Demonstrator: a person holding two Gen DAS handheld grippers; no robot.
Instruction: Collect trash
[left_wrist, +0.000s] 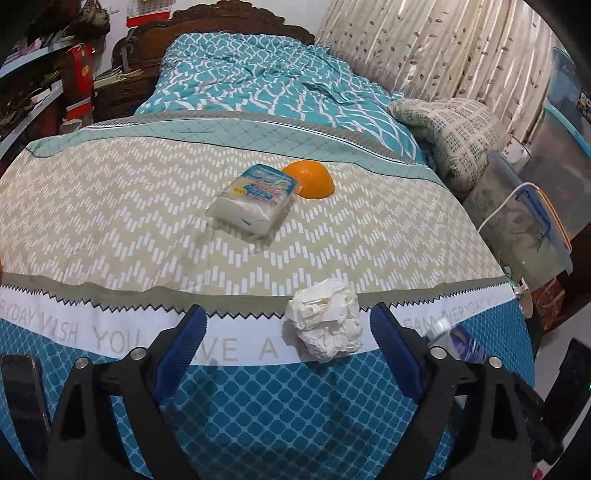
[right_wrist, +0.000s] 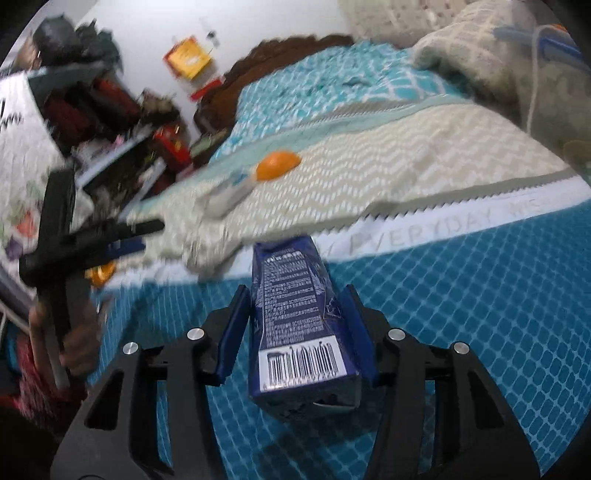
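Item: bed covered by a patterned quilt (left_wrist: 110, 206), beige zigzag panel above a teal lattice band

Left wrist view only: crumpled white tissue wad (left_wrist: 325, 317) on the white lettered strip of the quilt, lying between the blue pads of the left gripper (left_wrist: 288, 325) and nearer the right-hand pad, touching neither. Farther up the beige panel, a white plastic tissue pack (left_wrist: 251, 199) with half an orange peel, dome up (left_wrist: 310, 181), just behind it

Right wrist view only: dark blue drink carton with a white barcode label (right_wrist: 299, 325), upright between the pads of the right gripper (right_wrist: 299, 321) over the teal band. The person's hand (right_wrist: 77, 347) grips the black handle of the other tool at the left edge

Hard to make out: right view is motion-blurred; pack and peel show as smears, and the tissue wad cannot be identified there. Carton's lower end is cut off by the gripper body

Claws: left stands wide, nothing held. Right is narrowed onto the carton, both pads against its sides
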